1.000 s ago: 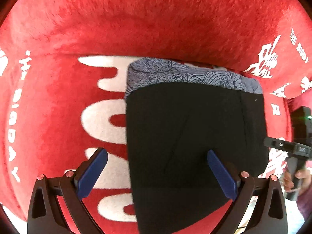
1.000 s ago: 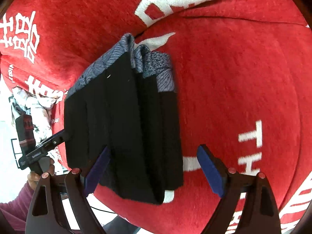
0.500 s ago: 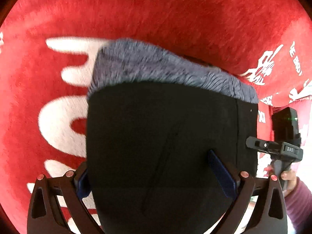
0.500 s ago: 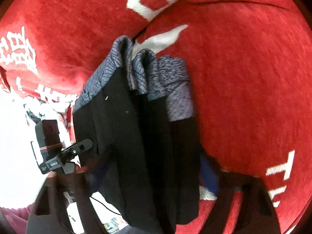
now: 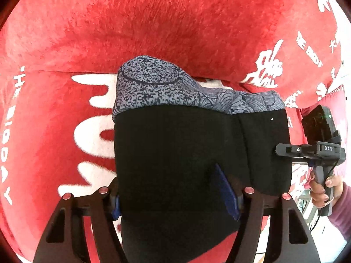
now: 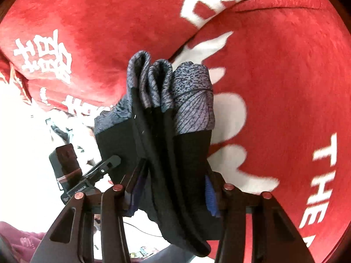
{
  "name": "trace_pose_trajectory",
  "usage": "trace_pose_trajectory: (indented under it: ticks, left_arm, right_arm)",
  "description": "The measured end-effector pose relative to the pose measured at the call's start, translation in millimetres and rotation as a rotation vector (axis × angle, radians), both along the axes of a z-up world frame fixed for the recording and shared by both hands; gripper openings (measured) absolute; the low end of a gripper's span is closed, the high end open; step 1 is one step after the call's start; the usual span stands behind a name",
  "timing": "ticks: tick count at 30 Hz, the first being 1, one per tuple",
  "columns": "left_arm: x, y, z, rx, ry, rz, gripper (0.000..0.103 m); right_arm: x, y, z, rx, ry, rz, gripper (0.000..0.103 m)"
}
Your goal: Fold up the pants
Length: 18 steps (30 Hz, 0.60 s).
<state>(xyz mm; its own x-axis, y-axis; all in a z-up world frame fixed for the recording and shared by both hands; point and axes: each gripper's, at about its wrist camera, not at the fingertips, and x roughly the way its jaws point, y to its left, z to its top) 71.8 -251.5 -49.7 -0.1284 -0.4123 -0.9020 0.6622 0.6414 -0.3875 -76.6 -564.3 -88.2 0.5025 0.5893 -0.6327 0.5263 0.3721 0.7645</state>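
The folded pants (image 5: 186, 153) are black with a blue-grey patterned waistband, stacked in several layers (image 6: 171, 142). The bundle is raised off the red cover. My left gripper (image 5: 169, 188) grips its near end; its jaws are closing, with the blue pads pressing into the black cloth from both sides. My right gripper (image 6: 173, 182) holds the bundle's other side; its jaws are closing too, with the layers squeezed between the pads. Each gripper also shows in the other's view: the right gripper (image 5: 285, 150) at the bundle's right edge, the left gripper (image 6: 109, 162) at its left edge.
A red plush cover (image 5: 175, 22) with big white lettering spreads over the seat and backrest behind the pants. A person's hand (image 5: 322, 186) in a maroon sleeve (image 6: 17, 241) holds the handles. Bright white floor and a thin cable show past the seat's edge.
Both pairs of jaws have narrowed from wide apart onto the pants. The bundle has come up from the cover and its patterned end has bunched and tilted.
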Motion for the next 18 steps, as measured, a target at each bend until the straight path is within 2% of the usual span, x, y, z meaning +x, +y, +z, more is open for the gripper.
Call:
trace_pose_trajectory:
  ticks: [4,7,11,13,15,17,18]
  left_arm:
    - [-8.3,24.2,13.0,0.025,-0.021,0.006,0.071]
    - [-10.9,42.6,11.9,0.062,-0.033,0.035,0.071]
    - [-10.8,65.6,-3.8,0.172,-0.131,0.082,0.071]
    - [-7.9,71.8,-15.1,0.198,-0.129,0.098,0.078]
    - [-4.4,73.4,-21.4,0.200,-0.138,0.126,0.091]
    - [-1.6,73.1,-25.4,0.211,-0.157,0.133,0.102]
    - [-0.8,72.8,-26.7,0.215,-0.161,0.134,0.103]
  right_arm:
    - [-15.6,23.3,5.9,0.040,-0.004,0.003,0.051]
    - [-23.3,43.8,2.9,0.052,0.004,0.003,0.051]
    - [-19.1,68.7,-9.2,-0.007,0.065,0.020,0.051]
    - [-16.7,69.0,-13.2,-0.083,0.112,0.015,0.051]
    - [-16.3,65.4,-19.0,-0.110,0.153,0.009,0.053]
    - [-12.7,67.3,-19.7,-0.174,0.190,0.031,0.060]
    - [-1.3,77.2,-17.0,-0.203,0.200,0.043,0.061]
